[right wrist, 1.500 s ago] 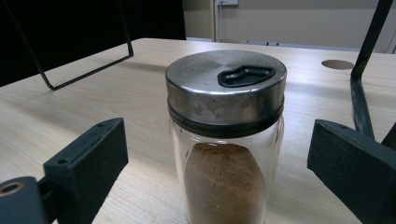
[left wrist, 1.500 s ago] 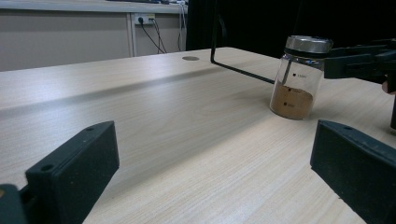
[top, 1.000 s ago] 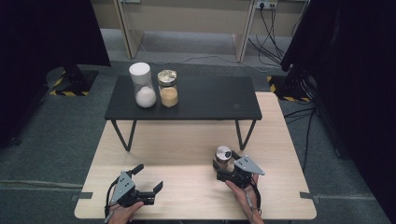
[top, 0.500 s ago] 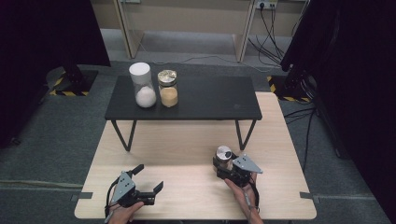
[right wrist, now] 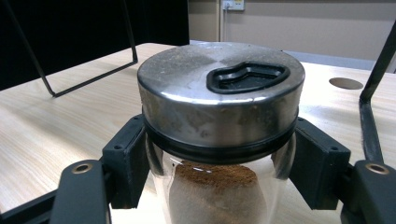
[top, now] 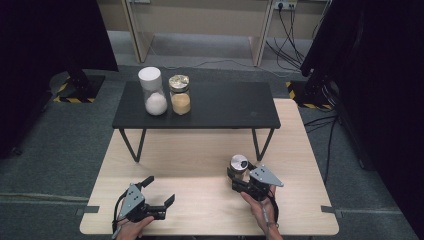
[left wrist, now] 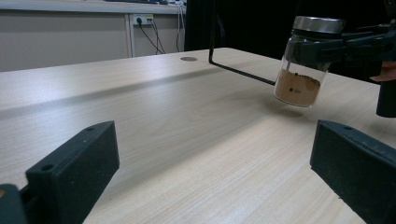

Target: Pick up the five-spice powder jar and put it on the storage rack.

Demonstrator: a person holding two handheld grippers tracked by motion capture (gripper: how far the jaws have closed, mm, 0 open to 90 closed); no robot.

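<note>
A glass jar (top: 238,164) with a metal lid and brown powder inside is at the right of the wooden table (top: 195,165). My right gripper (top: 236,173) is shut on it, its black pads (right wrist: 128,163) pressing the glass just under the lid (right wrist: 219,88). In the left gripper view the jar (left wrist: 302,70) leans slightly in the right gripper (left wrist: 327,46), and its base seems just off the wood. My left gripper (top: 160,191) rests near the table's front left edge, open, with nothing between its fingers (left wrist: 77,172).
A low black stand (top: 225,107) spans the back of the table on thin wire legs (top: 260,145). On its left end stand a white-lidded jar of white powder (top: 152,92) and a gold-lidded jar of yellow powder (top: 179,95). Cables lie on the floor behind.
The right gripper's jaws have drawn in against the jar, which has barely shifted. The left gripper has stayed where it was.
</note>
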